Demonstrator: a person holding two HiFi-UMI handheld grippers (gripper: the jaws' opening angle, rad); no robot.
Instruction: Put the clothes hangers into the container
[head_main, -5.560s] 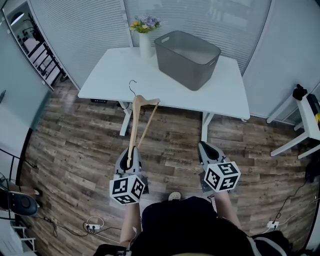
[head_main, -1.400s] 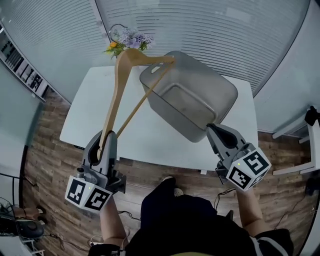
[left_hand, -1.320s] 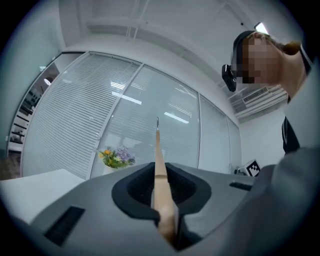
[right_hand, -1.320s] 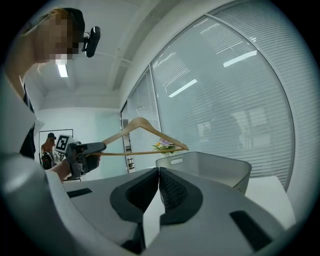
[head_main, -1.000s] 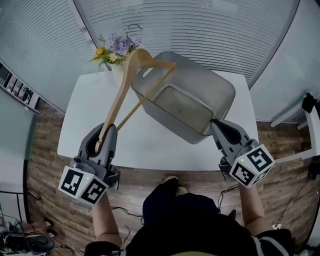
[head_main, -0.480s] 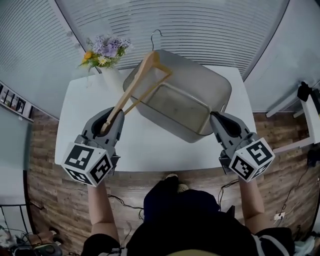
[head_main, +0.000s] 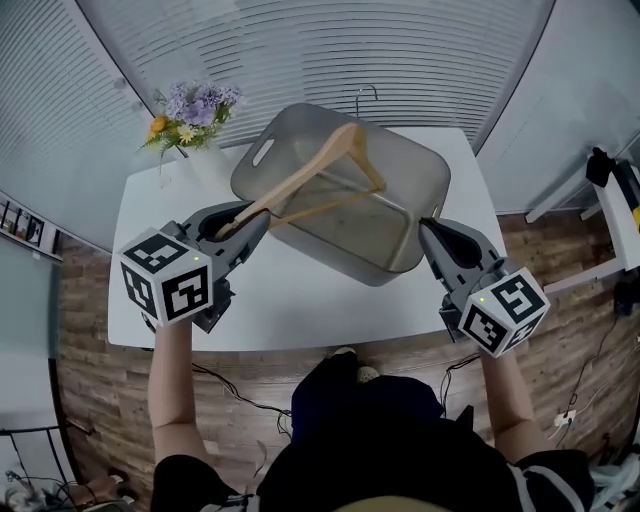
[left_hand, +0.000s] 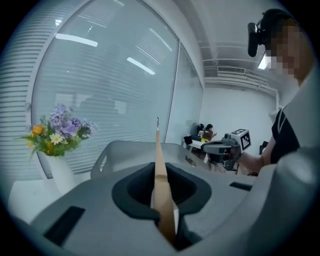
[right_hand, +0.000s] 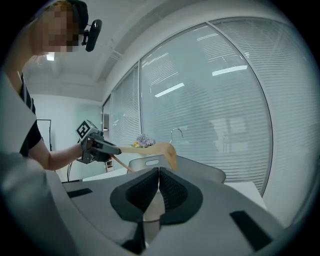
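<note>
Swinging across from the flowers (head_main: 190, 105), the wooden hanger (head_main: 300, 172) now hangs over the grey container (head_main: 430, 170) — the left gripper (head_main: 243, 216) pinches its end tight. The right gripper (head_main: 428, 228) is closed on nothing, beside the rim. Next, I think: lower it, then let go.

White table (head_main: 300, 295), wood floor (head_main: 80, 330), slatted blinds (head_main: 300, 45)

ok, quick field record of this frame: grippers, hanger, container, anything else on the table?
left gripper: shut on one end of the wooden hanger
hanger position: above the container, hook away from the person
right gripper: shut, empty, by the container's right corner
container: grey, on the white table
also on table: flowers, far left
</note>
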